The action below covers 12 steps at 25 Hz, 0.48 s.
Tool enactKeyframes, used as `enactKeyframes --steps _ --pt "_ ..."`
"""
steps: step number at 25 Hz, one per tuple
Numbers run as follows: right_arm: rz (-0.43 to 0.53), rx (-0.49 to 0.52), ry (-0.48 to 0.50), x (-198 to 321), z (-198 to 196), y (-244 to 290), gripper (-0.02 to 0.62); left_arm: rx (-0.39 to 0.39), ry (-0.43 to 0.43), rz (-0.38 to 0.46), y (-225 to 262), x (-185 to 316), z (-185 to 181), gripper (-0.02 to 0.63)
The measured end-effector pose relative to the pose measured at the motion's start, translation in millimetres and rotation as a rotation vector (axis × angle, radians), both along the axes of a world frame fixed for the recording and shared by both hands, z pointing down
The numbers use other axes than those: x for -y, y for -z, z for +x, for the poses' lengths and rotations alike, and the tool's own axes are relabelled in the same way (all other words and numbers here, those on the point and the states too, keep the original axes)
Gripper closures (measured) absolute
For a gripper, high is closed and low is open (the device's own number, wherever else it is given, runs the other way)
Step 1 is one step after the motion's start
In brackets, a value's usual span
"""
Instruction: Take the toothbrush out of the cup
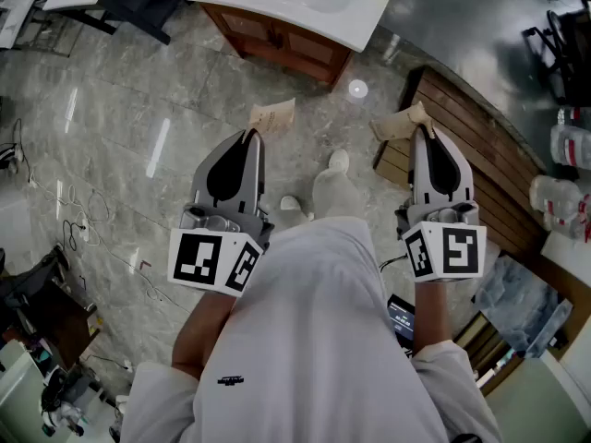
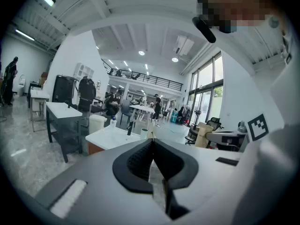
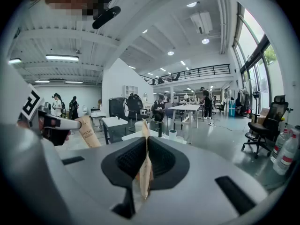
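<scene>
I am standing and hold both grippers out over the marble floor. My left gripper (image 1: pixel 249 135) is shut on a tan paper packet (image 1: pixel 271 116); in the left gripper view its jaws (image 2: pixel 152 146) are pressed together with only a thin tan edge (image 2: pixel 152 134) showing. My right gripper (image 1: pixel 422 129) is shut on a second tan paper packet (image 1: pixel 397 124), which stands between the pads (image 3: pixel 143 172). A small white cup (image 1: pixel 357 89) stands by the corner of the sink counter, well ahead of both grippers. No bare toothbrush shows.
A white sink counter (image 1: pixel 305 12) on a wooden cabinet lies ahead. A slatted wooden platform (image 1: pixel 476 150) is at the right, with wrapped bottles (image 1: pixel 559 201) beyond it. Cables (image 1: pixel 55 201) trail on the floor at the left. My feet (image 1: pixel 334 187) are below.
</scene>
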State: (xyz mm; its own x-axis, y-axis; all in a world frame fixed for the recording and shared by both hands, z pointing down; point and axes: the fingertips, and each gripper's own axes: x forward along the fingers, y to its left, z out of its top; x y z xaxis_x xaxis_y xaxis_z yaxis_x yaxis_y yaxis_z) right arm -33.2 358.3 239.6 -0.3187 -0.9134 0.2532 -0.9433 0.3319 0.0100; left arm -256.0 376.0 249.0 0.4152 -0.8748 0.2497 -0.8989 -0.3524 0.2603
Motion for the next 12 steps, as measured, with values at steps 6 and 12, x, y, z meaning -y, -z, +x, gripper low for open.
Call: enactKeyframes --steps 6,12 --pt "-0.034 0.035 0.044 -64.2 14.8 -8.2 0.581 0.004 0.033 -0.038 -1.2 -68.6 26.8 0.601" --pt "-0.037 0.044 0.047 -82.4 65.1 -8.0 0.583 0.003 0.032 -0.046 1.7 -82.6 83.1 0.601"
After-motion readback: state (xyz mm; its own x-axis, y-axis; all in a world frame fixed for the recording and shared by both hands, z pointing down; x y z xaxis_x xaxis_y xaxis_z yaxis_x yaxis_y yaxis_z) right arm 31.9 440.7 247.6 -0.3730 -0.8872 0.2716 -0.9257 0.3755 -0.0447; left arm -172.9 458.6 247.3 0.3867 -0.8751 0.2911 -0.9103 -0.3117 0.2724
